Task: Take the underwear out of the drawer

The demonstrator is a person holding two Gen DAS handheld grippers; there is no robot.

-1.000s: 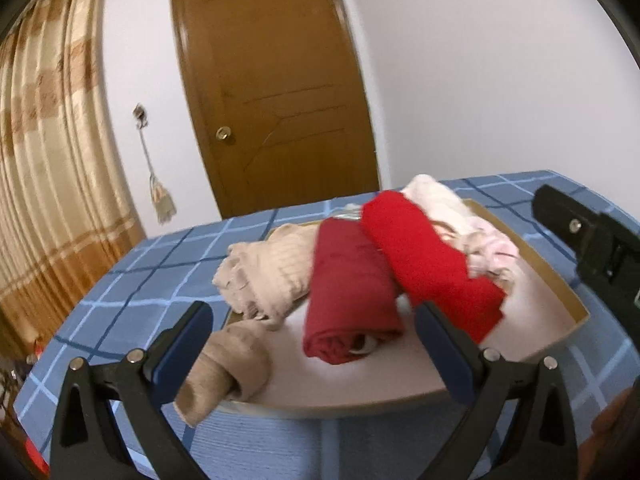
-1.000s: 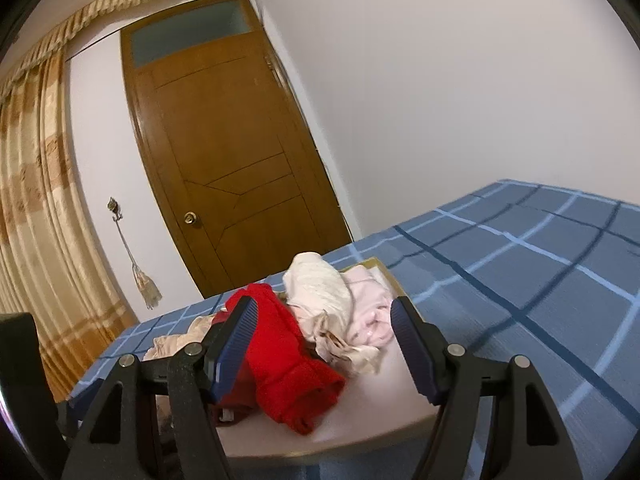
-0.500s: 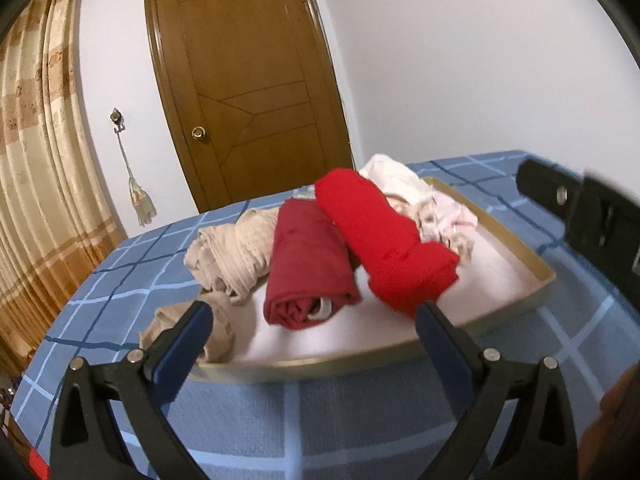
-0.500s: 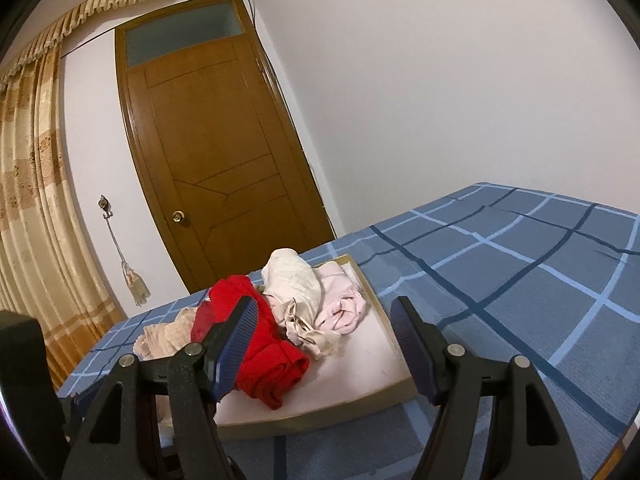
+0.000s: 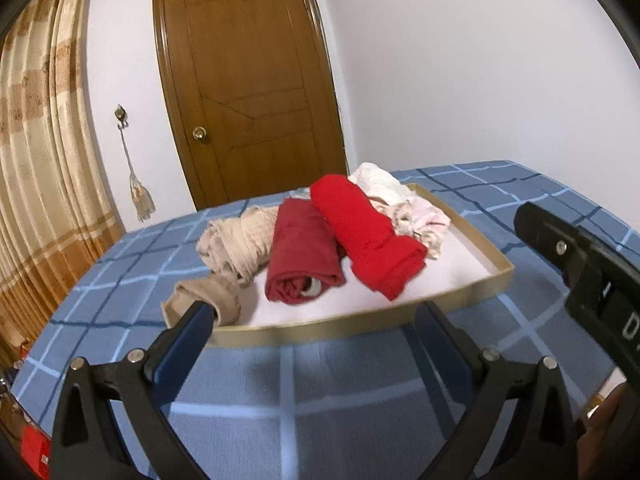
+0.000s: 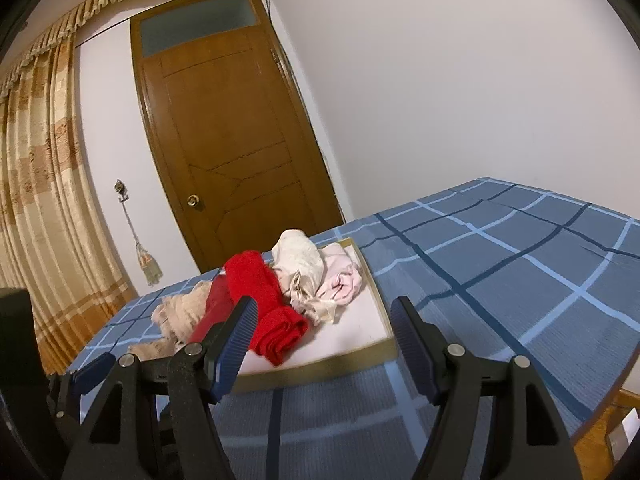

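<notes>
Both grippers' fingers spread, empty; rolled underwear point(image 5: 362, 236) in drawer point(image 5: 464, 300) on checked bedspread point(image 6: 500, 264).

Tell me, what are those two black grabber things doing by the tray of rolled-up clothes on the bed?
A person holds a grabber in each hand, about to take underwear out. Both the left gripper and right gripper are open and empty, in front of the shallow drawer tray on the blue checked bedcover. Nothing is picked up yet. The bright red roll, dark red roll, beige pieces and pale pink pieces lie in it.
</notes>
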